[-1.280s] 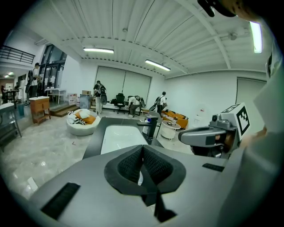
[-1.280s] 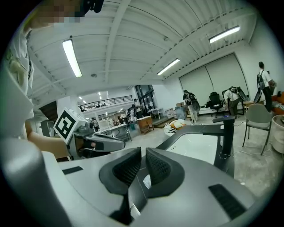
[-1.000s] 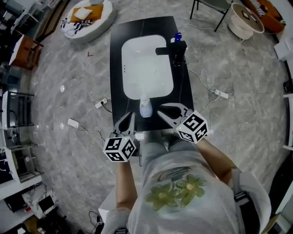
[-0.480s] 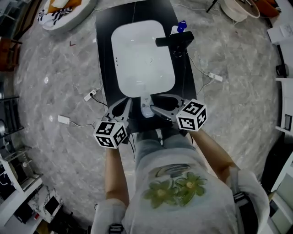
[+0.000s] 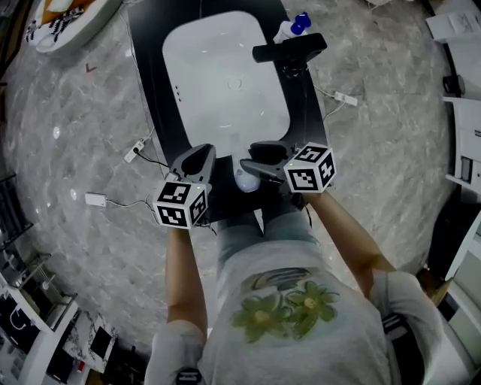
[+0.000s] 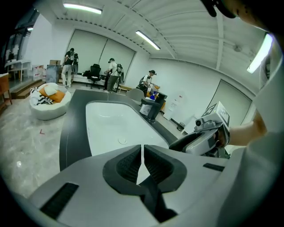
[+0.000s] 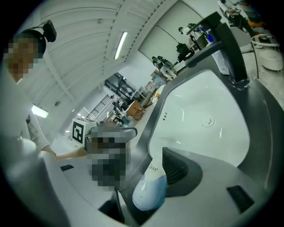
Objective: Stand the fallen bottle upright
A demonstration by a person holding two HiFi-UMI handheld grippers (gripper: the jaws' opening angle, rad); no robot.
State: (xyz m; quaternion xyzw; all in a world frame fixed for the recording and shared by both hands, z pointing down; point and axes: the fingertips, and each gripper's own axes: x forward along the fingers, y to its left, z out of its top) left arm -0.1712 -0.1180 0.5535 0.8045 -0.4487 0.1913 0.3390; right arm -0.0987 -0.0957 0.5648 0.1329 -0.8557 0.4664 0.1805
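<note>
A white bottle (image 5: 245, 180) lies at the near rim of the white sink (image 5: 225, 83) set in a black counter (image 5: 146, 60). My right gripper (image 5: 249, 157) reaches in from the right, its jaws opening, with the bottle between them. In the right gripper view the bottle (image 7: 150, 188) rests beside one ribbed pad (image 7: 178, 170), and the other jaw is mostly hidden beneath it. To the bottle's left hangs my left gripper (image 5: 198, 159), shut and empty. The left gripper view shows its pads (image 6: 132, 162) closed together, and the right gripper (image 6: 202, 138) off to the right.
A black faucet (image 5: 289, 51) stands at the sink's far right, with a blue-capped bottle (image 5: 294, 26) behind it. Cables and a power strip (image 5: 135, 149) lie on the marble floor left of the counter. A round pet bed (image 5: 68, 19) sits far left. People stand at the room's far end.
Both grippers have come down and in toward the counter's near edge. The right gripper's jaws have spread and now stand on either side of the bottle. The left gripper stays shut.
</note>
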